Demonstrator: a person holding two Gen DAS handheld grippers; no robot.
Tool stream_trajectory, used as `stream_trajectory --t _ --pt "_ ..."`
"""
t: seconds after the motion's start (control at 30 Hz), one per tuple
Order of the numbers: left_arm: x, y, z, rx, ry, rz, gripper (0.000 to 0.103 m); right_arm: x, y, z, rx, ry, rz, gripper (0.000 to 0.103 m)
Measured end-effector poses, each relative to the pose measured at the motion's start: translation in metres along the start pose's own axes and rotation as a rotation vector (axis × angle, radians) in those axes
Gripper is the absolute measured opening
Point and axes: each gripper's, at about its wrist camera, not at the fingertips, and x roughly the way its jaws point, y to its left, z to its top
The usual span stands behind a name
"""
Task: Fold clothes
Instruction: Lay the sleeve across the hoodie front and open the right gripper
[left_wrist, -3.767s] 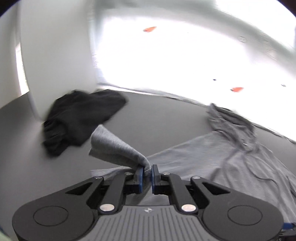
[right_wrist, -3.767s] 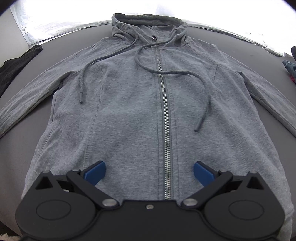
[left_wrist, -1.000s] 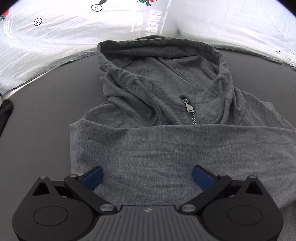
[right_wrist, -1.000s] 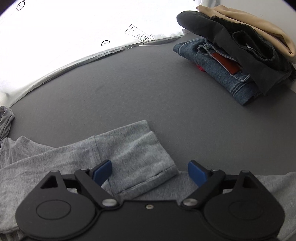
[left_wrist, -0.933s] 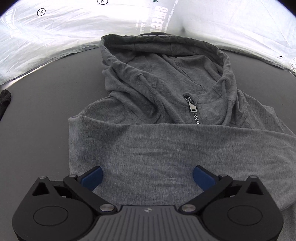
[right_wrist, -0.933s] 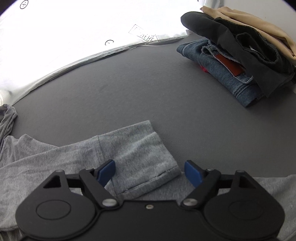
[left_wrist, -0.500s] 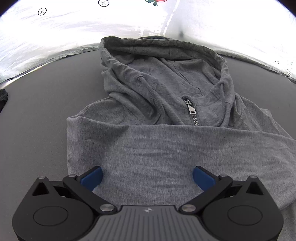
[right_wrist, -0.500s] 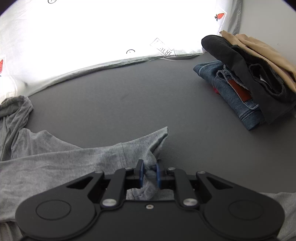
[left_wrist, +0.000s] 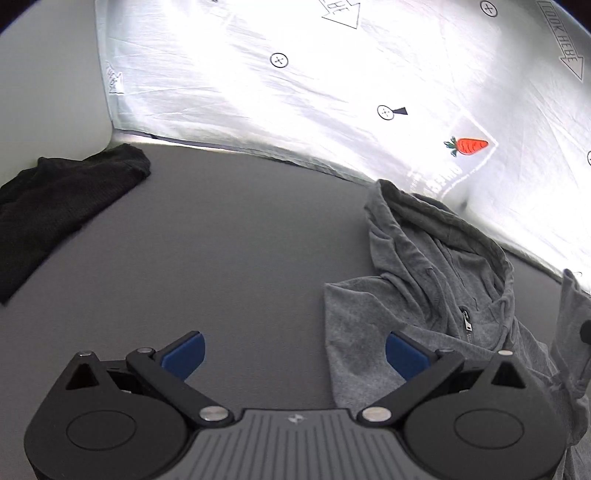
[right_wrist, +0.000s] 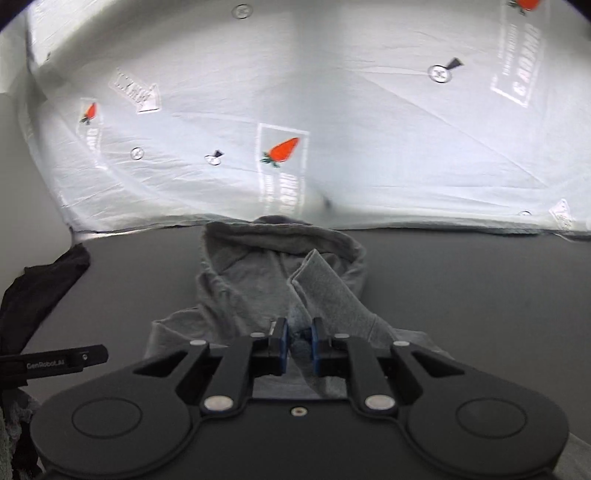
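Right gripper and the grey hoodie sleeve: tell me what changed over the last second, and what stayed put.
The right gripper shut on the sleeve cuff and lifted it off the table toward the hood. The left gripper shifted left off the hoodie; it stayed open and empty. The black garment did not move.

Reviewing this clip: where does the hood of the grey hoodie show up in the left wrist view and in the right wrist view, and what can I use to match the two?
Left wrist view: the hood lies right of centre, beyond the open left gripper.
Right wrist view: the hood sits centre, straight beyond the right gripper, which is shut on the sleeve.
Shared landmark: the black garment, far left in both views.
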Motion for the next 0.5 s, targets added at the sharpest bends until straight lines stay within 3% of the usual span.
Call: stream_trajectory --t 0.07,0.1,0.13,0.2,0.23,0.33,0.4,0.5 --pt "-0.002 0.011 -0.001 -0.001 -0.001 0.03 0.103 0.021 0.053 -0.005 -0.146 0.051 0.087 0.017" --pt "-0.002 0.015 -0.002 0.002 0.004 0.044 0.103 0.032 0.076 -0.011 -0.211 0.085 0.119 0.023" --pt "-0.002 0.019 -0.003 0.005 0.009 0.057 0.103 0.041 0.093 -0.019 -0.26 0.119 0.139 0.037" --pt "-0.003 0.018 -0.005 0.018 0.01 0.055 0.103 0.053 0.12 -0.034 -0.342 0.177 0.17 0.042" --pt "-0.004 0.016 -0.005 0.025 0.009 0.053 0.103 0.051 0.121 -0.038 -0.354 0.187 0.169 0.045" --pt "-0.007 0.013 -0.008 0.045 0.008 0.045 0.103 0.033 0.101 -0.037 -0.323 0.173 0.146 0.072" --pt "-0.003 -0.001 -0.01 0.071 0.017 0.021 0.103 0.023 0.075 -0.035 -0.276 0.154 0.073 0.076" --pt "0.0 -0.031 -0.013 0.114 0.03 -0.029 0.103 0.021 0.024 -0.04 -0.198 0.158 -0.128 0.078"
